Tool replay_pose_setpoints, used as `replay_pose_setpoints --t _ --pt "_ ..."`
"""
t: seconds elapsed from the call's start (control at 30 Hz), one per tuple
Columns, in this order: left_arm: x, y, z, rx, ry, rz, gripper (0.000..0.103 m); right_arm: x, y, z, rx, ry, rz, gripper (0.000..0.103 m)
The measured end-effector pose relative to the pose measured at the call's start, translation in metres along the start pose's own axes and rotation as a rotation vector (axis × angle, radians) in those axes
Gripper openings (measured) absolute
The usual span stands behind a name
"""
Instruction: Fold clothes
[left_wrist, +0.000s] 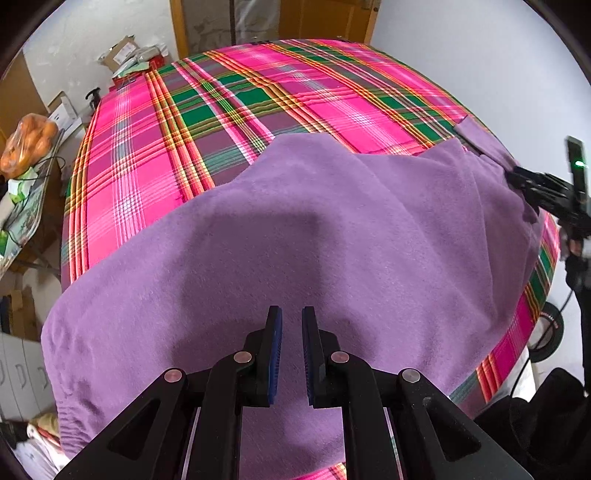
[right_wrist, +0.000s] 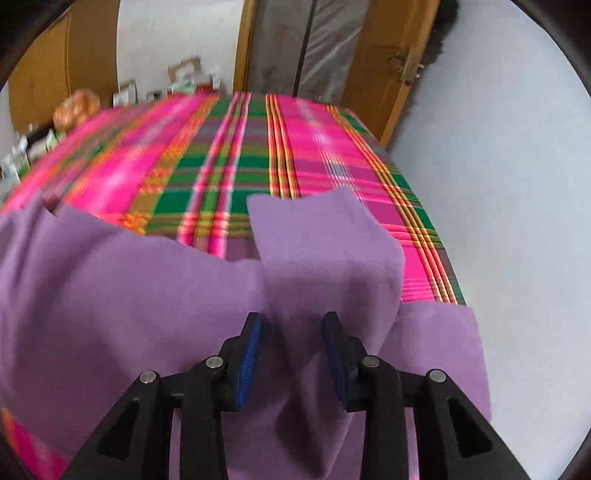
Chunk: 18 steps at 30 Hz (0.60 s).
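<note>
Now my left gripper (left_wrist: 291, 354) hovers over the purple fleece garment (left_wrist: 295, 240) spread on the plaid-covered table (left_wrist: 147, 155), fingers a narrow gap apart, gripping nothing. My right gripper (right_wrist: 291, 362) stands wider, a raised fold of fleece between its pads (right_wrist: 248, 360); contact unclear.

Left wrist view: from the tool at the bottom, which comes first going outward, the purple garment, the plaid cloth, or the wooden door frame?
1. Purple garment, directly under the left tool.
2. Plaid cloth, beyond the garment.
3. Wooden door frame, at the top, farthest.
</note>
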<state>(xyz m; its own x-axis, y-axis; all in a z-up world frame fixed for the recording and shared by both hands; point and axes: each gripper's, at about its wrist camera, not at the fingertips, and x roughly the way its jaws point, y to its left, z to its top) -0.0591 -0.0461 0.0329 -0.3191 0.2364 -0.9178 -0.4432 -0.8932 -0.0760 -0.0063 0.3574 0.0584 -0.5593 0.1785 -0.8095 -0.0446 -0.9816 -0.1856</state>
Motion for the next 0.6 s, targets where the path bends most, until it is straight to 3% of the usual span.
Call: replay_pose_setpoints --t 0.07,0.1,0.13,0.3,0.47,0.6 --pt "0.000 0.001 0.001 0.000 0.000 -0.001 0.011 0.004 -0.003 0.007 0.004 -0.011 0.018 0.029" --pt "0.000 0.001 0.001 0.000 0.001 -0.002 0.011 0.005 -0.007 0.009 0.011 -0.017 0.018 0.021" --pt "0.001 0.000 0.002 0.002 0.001 -0.003 0.011 0.002 -0.012 0.012 0.033 -0.031 0.034 0.004" --pt "0.004 -0.003 0.005 0.013 0.005 -0.007 0.011 -0.015 -0.034 0.028 0.144 -0.105 0.119 0.004" --pt "0.002 -0.004 0.004 0.012 0.001 -0.005 0.011 -0.083 -0.071 0.056 0.295 -0.321 0.258 0.004" --pt "-0.001 -0.005 0.004 0.010 -0.008 -0.004 0.011 -0.145 -0.089 0.071 0.345 -0.490 0.326 0.004"
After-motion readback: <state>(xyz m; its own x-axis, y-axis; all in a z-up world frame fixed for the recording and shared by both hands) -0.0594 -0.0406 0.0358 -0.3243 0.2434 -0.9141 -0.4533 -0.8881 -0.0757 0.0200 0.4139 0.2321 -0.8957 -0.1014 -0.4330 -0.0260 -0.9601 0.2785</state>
